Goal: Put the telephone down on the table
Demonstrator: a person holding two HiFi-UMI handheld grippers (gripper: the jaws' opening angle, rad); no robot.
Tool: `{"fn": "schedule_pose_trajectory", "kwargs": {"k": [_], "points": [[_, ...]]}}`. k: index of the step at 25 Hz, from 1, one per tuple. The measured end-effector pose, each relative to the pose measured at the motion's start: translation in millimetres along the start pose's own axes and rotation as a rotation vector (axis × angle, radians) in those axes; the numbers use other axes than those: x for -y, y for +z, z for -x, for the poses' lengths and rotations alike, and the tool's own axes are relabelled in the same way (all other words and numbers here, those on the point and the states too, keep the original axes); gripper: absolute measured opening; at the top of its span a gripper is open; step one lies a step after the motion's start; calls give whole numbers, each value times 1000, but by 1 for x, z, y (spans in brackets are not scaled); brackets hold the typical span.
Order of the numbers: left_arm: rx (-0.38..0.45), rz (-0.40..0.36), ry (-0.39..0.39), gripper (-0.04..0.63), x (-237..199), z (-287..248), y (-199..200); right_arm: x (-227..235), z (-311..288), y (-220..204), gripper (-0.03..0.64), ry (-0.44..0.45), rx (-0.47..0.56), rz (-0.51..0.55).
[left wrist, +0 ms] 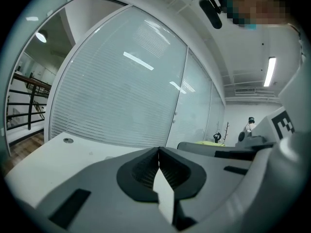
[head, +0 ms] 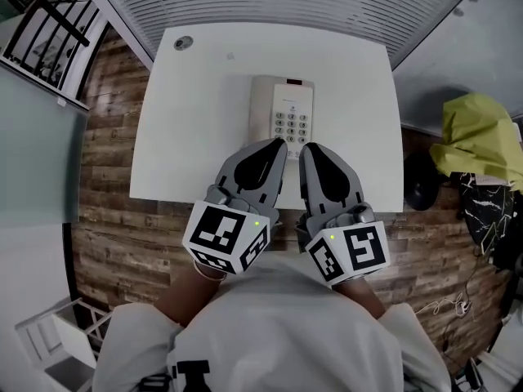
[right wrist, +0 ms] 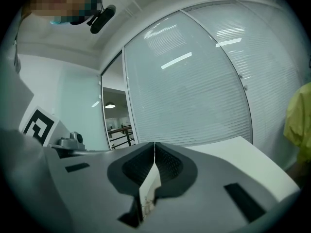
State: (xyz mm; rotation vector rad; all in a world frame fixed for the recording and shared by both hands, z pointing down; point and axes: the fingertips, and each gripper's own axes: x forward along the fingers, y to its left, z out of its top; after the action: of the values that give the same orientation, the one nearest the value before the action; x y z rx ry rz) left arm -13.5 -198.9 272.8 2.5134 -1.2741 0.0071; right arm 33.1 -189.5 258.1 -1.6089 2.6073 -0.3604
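A white telephone (head: 282,110) with a grey keypad lies flat in the middle of the white table (head: 188,129), its handset resting along its left side. Both grippers hover side by side just short of the phone's near end, pointing away from me. My left gripper (head: 278,145) is shut with nothing in it, and its jaws meet at the tip in the left gripper view (left wrist: 159,152). My right gripper (head: 308,149) is likewise shut and empty, tips together in the right gripper view (right wrist: 154,145). The phone itself is hidden behind the jaws in both gripper views.
A small round grommet (head: 183,43) sits at the table's far left corner. A yellow-green cloth (head: 482,137) lies over something to the right of the table. Glass walls with blinds (left wrist: 121,91) stand beyond the table. A black stair railing (head: 49,31) is at far left.
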Motion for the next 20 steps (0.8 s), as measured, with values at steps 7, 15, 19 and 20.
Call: {"fn": "schedule_pose_trajectory", "kwargs": {"k": [7, 15, 19, 20], "points": [[13, -5, 14, 6, 62, 41, -24, -9, 77, -8, 30, 20, 4, 10], [30, -29, 45, 6, 138, 97, -54, -25, 171, -15, 30, 40, 16, 114], [44, -28, 60, 6, 167, 122, -61, -42, 210, -14, 31, 66, 32, 168], [49, -27, 65, 6, 172, 127, -62, -45, 216, -13, 29, 75, 34, 167]]}}
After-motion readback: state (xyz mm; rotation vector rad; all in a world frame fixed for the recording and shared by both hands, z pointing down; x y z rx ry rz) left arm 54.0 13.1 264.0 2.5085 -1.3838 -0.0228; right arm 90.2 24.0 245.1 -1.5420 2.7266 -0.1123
